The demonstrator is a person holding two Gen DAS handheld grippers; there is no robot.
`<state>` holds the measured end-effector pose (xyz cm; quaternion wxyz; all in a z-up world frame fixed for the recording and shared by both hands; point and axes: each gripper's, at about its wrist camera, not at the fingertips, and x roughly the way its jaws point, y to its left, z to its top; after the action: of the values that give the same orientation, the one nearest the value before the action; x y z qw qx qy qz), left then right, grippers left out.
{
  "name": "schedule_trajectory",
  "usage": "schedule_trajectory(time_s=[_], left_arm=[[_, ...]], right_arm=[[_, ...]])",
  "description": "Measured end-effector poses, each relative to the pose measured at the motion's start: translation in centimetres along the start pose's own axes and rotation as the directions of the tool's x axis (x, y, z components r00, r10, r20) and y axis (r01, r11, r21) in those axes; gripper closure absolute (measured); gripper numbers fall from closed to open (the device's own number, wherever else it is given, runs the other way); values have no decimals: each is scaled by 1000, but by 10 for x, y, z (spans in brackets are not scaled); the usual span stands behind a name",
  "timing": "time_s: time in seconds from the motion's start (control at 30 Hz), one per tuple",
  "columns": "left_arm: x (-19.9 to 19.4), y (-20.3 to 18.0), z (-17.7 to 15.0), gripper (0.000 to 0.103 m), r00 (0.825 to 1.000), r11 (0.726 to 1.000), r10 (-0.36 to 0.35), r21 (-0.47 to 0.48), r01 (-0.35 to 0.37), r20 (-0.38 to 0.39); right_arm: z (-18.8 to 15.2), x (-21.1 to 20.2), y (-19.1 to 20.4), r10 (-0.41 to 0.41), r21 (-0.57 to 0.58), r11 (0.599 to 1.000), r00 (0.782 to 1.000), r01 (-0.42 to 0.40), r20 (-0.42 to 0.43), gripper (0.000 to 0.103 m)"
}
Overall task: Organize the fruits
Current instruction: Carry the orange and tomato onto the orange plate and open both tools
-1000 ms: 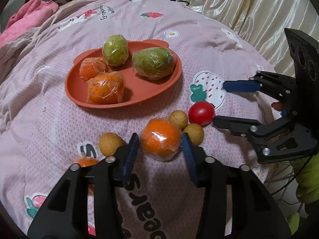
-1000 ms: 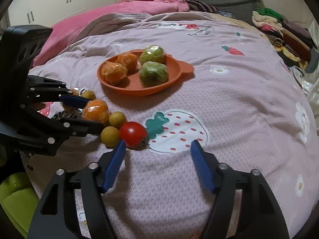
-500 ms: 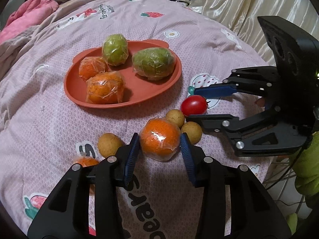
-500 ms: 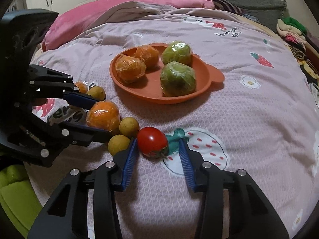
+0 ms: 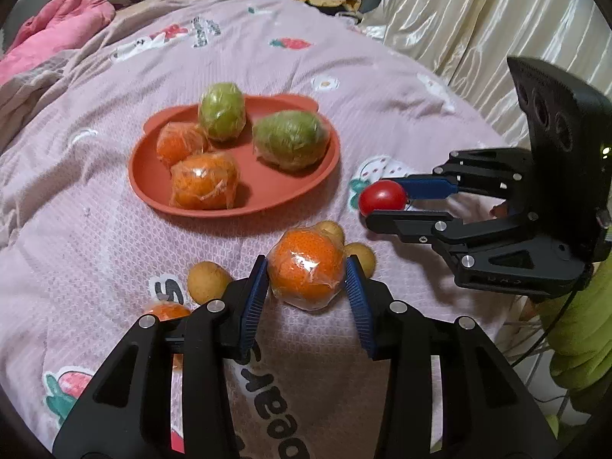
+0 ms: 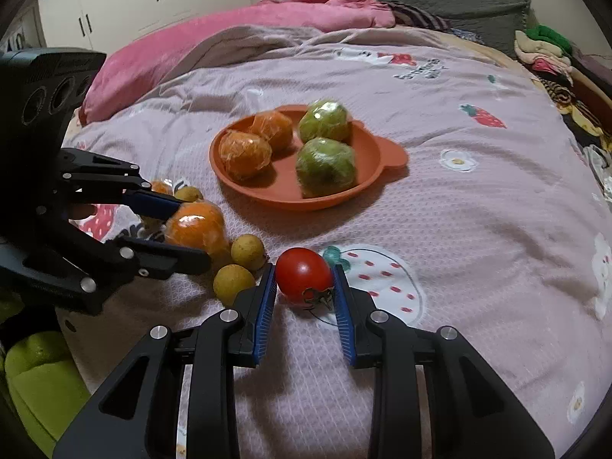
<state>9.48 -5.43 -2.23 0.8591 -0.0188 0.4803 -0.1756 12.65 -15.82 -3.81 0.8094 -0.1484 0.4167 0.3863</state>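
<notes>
My left gripper [image 5: 306, 279] is shut on a plastic-wrapped orange [image 5: 305, 271], also seen in the right wrist view [image 6: 197, 227], and holds it just above the bedspread. My right gripper [image 6: 304, 285] is shut on a red tomato [image 6: 304, 279], which also shows in the left wrist view [image 5: 382, 197], lifted slightly. An orange plate [image 5: 290, 191] farther back holds two wrapped oranges [image 5: 204, 185] and two wrapped green fruits [image 5: 290, 145]. Small yellow-brown fruits [image 5: 208, 281] lie on the cover near my left gripper.
A small wrapped orange [image 5: 166, 311] lies under the left gripper's left finger. The bed edge runs along the right, with cream curtains [image 5: 478, 19] beyond. A pink quilt [image 6: 229, 38] and folded clothes [image 6: 550, 49] lie at the far side.
Both grippers closed on their fruit and lifted: the left on the wrapped orange, the right on the tomato, which it reached a second ago while still open.
</notes>
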Motion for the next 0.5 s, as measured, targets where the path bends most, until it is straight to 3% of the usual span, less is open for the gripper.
schedule_trajectory(time_s=[0.27,0.5], left_arm=[[-24,7,9,70,997,1000,15,-18,-14,71],[-31,18,18,70,996,998,38,-44,-34,86]], right_arm=[[8,-22,-7,-23,26,999,999,22,45,75],[25,-33,-14,-35,33,999,996,33,86,75]])
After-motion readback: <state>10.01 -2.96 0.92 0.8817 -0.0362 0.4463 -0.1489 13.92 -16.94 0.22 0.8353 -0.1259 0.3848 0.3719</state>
